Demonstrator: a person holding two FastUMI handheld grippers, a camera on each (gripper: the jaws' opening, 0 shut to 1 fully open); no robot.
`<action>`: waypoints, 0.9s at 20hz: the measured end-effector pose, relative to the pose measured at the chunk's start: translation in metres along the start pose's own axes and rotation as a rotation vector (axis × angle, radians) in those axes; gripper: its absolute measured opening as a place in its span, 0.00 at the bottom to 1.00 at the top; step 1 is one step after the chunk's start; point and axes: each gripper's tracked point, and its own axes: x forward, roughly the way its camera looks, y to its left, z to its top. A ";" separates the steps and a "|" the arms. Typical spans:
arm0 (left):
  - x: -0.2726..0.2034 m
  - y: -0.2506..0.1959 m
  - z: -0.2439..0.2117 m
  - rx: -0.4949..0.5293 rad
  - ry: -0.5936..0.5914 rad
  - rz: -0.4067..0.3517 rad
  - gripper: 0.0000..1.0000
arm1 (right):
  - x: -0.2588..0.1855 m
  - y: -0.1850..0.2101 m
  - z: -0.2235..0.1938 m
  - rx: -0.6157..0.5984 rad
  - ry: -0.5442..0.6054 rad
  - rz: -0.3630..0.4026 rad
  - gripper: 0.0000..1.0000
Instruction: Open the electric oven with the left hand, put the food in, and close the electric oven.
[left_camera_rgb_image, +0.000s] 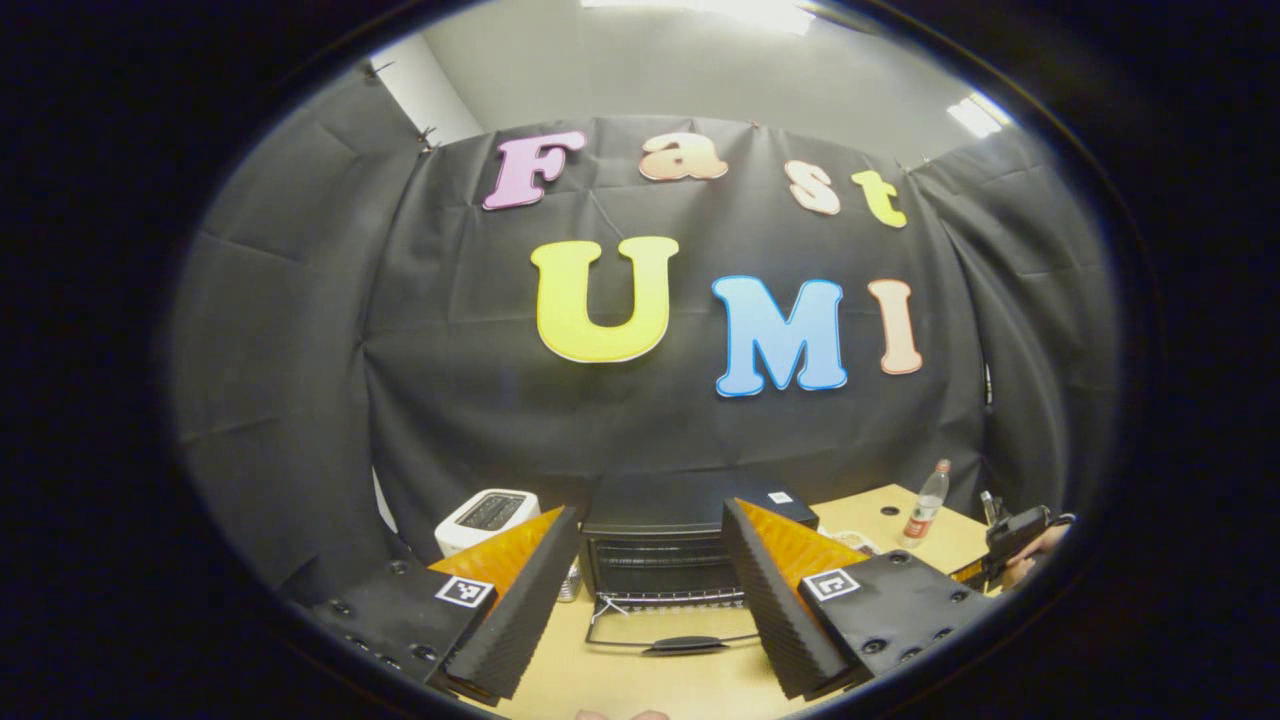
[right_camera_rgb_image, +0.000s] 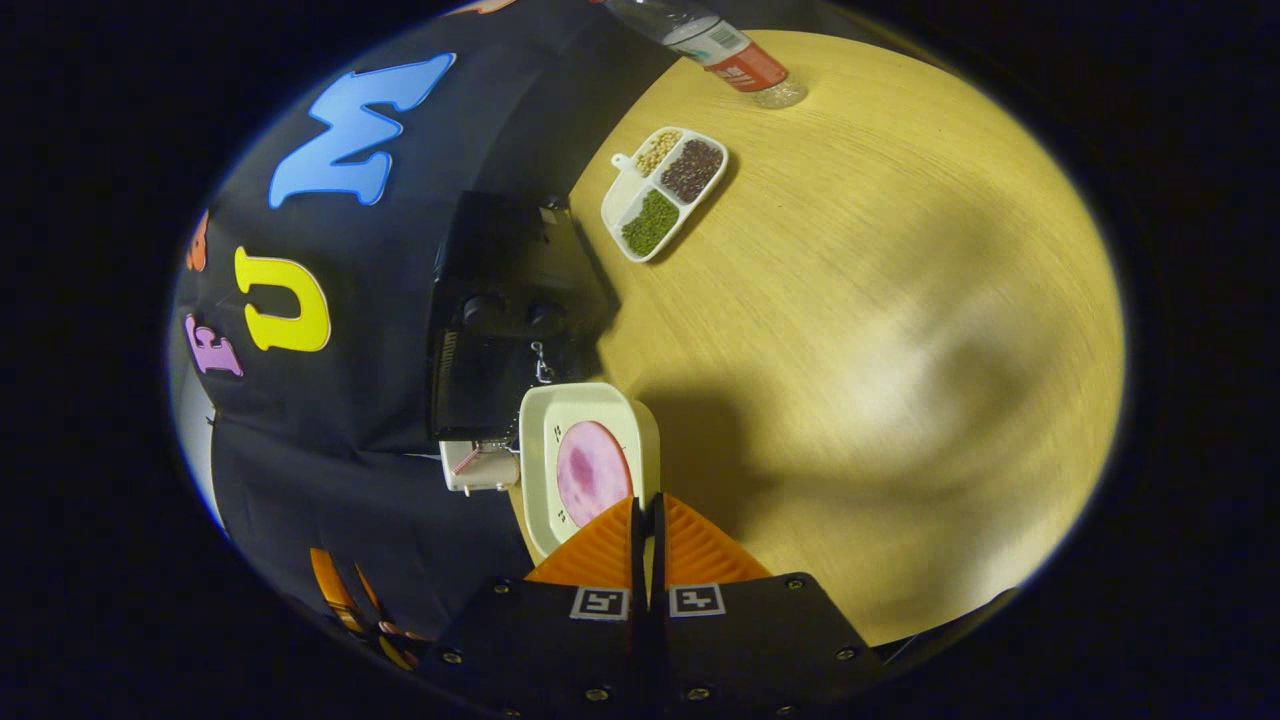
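A light wooden table (right_camera_rgb_image: 880, 300) fills most of the booth floor space, backed by black cloth. On it stands the black electric oven (left_camera_rgb_image: 665, 545), its glass door (left_camera_rgb_image: 668, 628) dropped open and lying flat toward the front, the dark handle at the near edge and the wire racks visible inside. A white toaster (left_camera_rgb_image: 487, 517) sits just beside the oven on one side; on the other, farther along the table, are a divided white dish (right_camera_rgb_image: 664, 191) of beans and grains in three compartments and a clear plastic bottle (left_camera_rgb_image: 927, 502) with a red label. The left gripper (left_camera_rgb_image: 650, 600) hangs in front of the open oven with its fingers spread wide, holding nothing. The right gripper (right_camera_rgb_image: 646, 530) has its fingers pressed nearly together on the rim of a white square tray (right_camera_rgb_image: 588, 465) — the food, a round pink slice (right_camera_rgb_image: 592, 472), lies in it — held just beside the oven, above the table. In the left gripper view, a hand (left_camera_rgb_image: 1030, 560) grips the right gripper at the far edge.
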 end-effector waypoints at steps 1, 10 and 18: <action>-0.001 0.005 -0.001 -0.001 -0.002 0.003 0.92 | 0.008 0.015 -0.007 0.019 -0.012 0.011 0.01; -0.016 0.065 -0.016 0.000 0.013 0.064 0.99 | 0.098 0.113 -0.026 0.234 -0.158 -0.020 0.01; -0.040 0.127 -0.034 0.004 0.053 0.172 1.00 | 0.178 0.143 -0.004 0.508 -0.335 -0.056 0.01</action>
